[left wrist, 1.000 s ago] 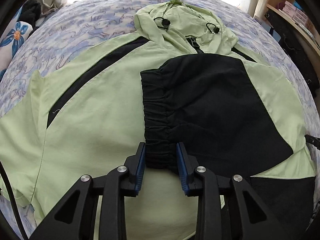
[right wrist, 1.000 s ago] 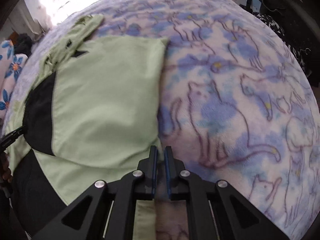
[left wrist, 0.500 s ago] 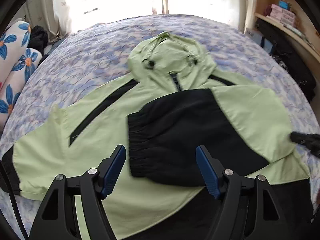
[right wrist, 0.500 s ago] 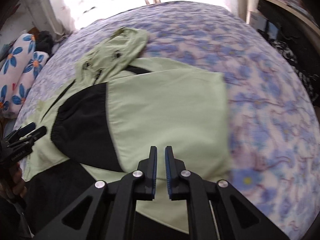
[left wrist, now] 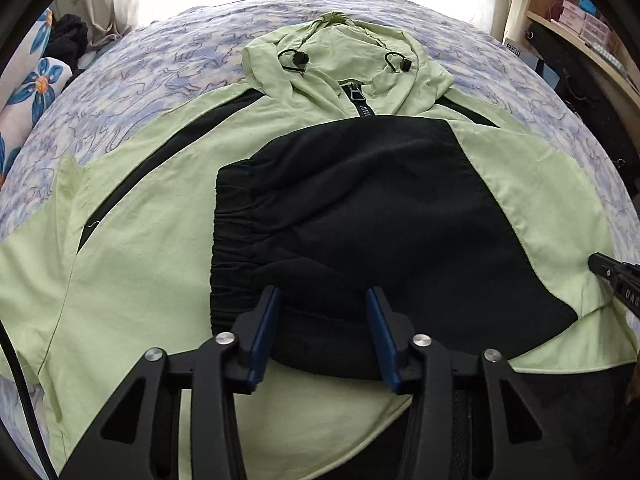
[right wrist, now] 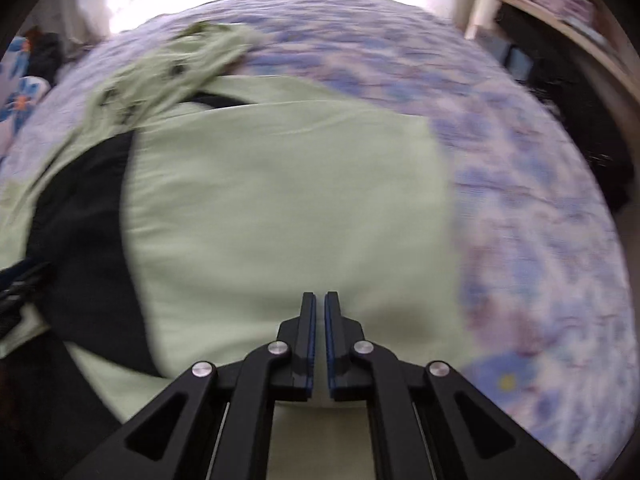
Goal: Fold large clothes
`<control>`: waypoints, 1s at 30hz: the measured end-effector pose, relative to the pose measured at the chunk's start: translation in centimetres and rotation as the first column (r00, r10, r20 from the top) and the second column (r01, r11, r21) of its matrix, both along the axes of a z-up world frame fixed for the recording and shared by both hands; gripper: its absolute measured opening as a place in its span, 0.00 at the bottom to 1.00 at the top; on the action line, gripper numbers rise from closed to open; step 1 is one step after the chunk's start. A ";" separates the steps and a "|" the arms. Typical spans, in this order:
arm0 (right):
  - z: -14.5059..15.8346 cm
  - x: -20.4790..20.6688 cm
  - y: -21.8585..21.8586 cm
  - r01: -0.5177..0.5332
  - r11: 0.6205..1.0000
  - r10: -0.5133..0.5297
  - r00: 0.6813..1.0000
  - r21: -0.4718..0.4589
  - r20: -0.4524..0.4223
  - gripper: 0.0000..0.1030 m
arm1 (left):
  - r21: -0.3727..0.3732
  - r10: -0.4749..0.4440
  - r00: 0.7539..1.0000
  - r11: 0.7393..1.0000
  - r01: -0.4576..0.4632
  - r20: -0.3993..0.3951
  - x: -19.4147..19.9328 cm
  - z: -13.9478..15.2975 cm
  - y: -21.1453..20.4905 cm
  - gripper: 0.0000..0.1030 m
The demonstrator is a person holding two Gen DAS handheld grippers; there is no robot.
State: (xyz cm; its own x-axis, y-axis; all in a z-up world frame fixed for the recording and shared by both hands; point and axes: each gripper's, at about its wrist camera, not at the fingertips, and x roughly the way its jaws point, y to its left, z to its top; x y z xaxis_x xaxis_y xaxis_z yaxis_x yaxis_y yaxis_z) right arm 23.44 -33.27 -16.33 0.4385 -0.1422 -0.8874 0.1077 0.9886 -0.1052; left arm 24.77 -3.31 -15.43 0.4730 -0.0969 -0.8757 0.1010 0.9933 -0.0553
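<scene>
Bed (left wrist: 152, 64), patterned blue-and-white cover; green-and-black hooded jacket (left wrist: 132, 264) lies front-up on it, hood (left wrist: 340, 56) toward the window.

Left to right, left wrist view:
- Far-left sleeve (left wrist: 36, 240) spread flat on the cover, not folded in.
- Left gripper (left wrist: 322, 320) above the black cuff end of the folded-in sleeve (left wrist: 360, 208). Jaws part open and have just been closing from a wider gap. The cloth lies below and between the blue pads, which do not appear to press on it.
- That sleeve, black at the cuff end and green toward the shoulder, lies across the chest, covering the zip below the collar.
- Right gripper (left wrist: 618, 286) enters at the right edge, near the jacket's side.

Right wrist view (blurred):
- Right gripper (right wrist: 319, 312) hovers over the green panel of the folded sleeve (right wrist: 280, 208). Jaws nearly together, nothing between them.
- Bare bed cover to the right.

Progress, as judged: one sleeve fold is done. Remaining: the other sleeve inward, hood down, body folded up from the hem. Roughly a quarter through.
</scene>
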 end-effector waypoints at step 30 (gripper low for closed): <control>5.2 -9.9 1.9 0.019 0.989 -0.022 1.000 0.147 0.021 0.02 | -0.033 -0.008 0.998 0.999 0.010 0.066 -9.5 7.2 2.4 0.55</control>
